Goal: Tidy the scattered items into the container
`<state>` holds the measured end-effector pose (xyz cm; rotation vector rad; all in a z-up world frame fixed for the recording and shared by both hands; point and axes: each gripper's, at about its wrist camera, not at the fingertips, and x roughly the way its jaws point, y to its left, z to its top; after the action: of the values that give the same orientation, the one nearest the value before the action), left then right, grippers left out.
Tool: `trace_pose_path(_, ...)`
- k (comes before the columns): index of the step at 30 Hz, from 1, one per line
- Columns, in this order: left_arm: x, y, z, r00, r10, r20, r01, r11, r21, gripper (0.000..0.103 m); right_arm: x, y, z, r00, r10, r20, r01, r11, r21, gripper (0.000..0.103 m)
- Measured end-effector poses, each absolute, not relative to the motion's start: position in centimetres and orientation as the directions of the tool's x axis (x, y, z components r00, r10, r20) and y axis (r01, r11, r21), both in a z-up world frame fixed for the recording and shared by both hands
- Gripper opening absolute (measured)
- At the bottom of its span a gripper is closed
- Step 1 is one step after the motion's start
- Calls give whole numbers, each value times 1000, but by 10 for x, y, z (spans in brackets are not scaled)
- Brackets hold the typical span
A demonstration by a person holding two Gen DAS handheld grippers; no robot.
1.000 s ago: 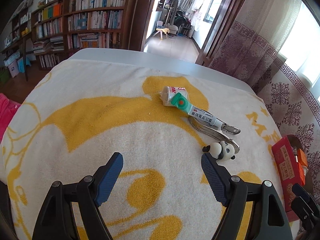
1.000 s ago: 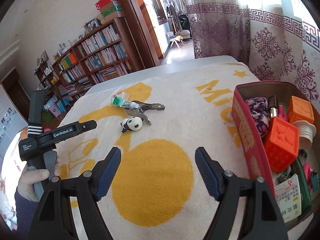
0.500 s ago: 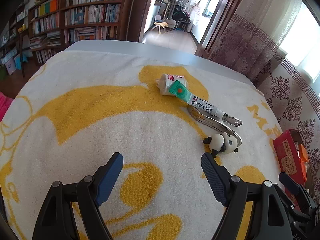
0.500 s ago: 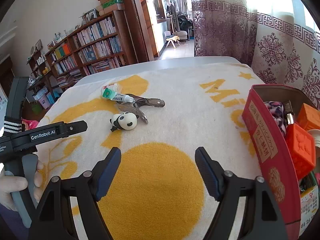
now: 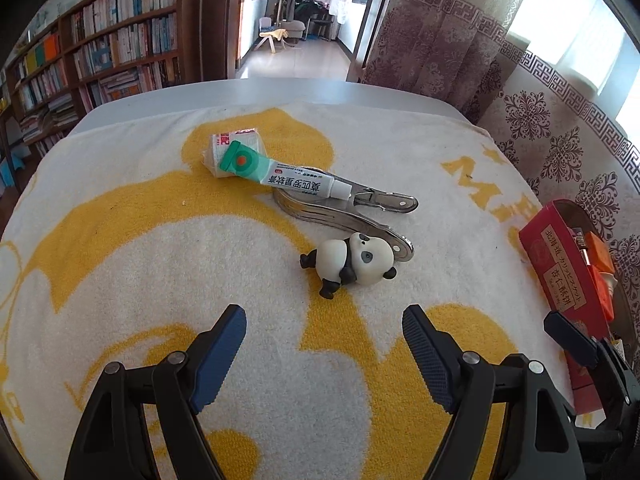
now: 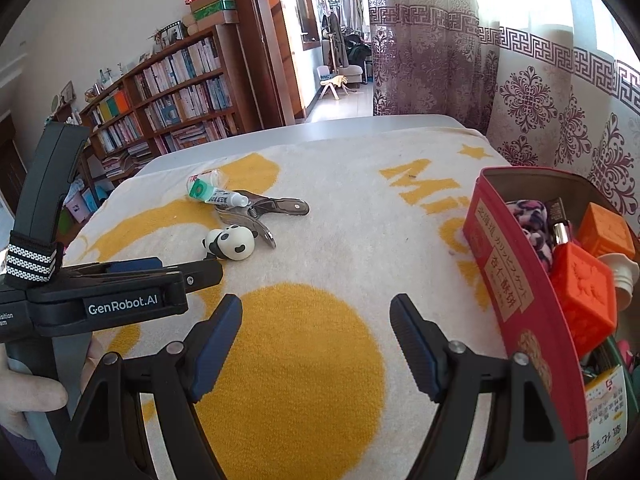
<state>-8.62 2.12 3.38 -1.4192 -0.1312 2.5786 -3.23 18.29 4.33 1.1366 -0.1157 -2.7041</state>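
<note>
A small panda figure (image 5: 352, 260) (image 6: 232, 243) lies on its side on the yellow-and-white towel (image 5: 160, 264). My left gripper (image 5: 324, 344) is open and empty, just short of the panda. Beyond the panda lie a steel spring clip (image 5: 352, 216) (image 6: 272, 210), a green-and-white ointment tube (image 5: 280, 174) (image 6: 216, 196) across it, and a white packet (image 5: 230, 148). The red box (image 5: 564, 276) (image 6: 504, 276) stands at the right, holding orange blocks (image 6: 584, 292) and other items. My right gripper (image 6: 316, 332) hovers open and empty over the towel left of the box.
A hand (image 6: 28, 392) holds the left gripper's handle at the left of the right wrist view. The grey table edge (image 5: 280, 96) runs along the far side. Bookshelves (image 6: 172, 92) and patterned curtains (image 5: 460, 40) stand behind.
My left gripper has slid right toward the panda, which now sits just ahead of its fingers instead of off to the right. The right gripper has only tilted slightly.
</note>
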Motion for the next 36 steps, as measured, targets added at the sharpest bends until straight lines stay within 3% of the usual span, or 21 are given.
trace_pose_path(9,-118,45,21,-523,153,-838,-114,-988,-109,82,-30,196,51,-700,-243,-671,132,-968,212,80)
trace_pose_path(10,-120,46,19,-528,147,-836,-108,-989,-105,79,-30,196,52,-700,-244,-671,134,-968,212,80)
trace_pose_path(11,-122,46,17,-530,141,-836,-105,-989,-100,64,-30,196,52,-700,-246,-671,135,-968,213,80)
trace_pose_path(12,-124,46,14,-528,140,-838,-106,-989,-99,60,-30,196,51,-699,-248,-671,137,-967,214,80)
trace_pose_path(33,-67,-55,30,-576,80,-814,5,-995,-102,60,-37,176,31,-630,-340,-698,240,-940,241,80)
trace_pose_path(36,-59,-67,32,-583,89,-807,10,-993,-116,60,-45,169,30,-606,-346,-716,247,-938,244,67)
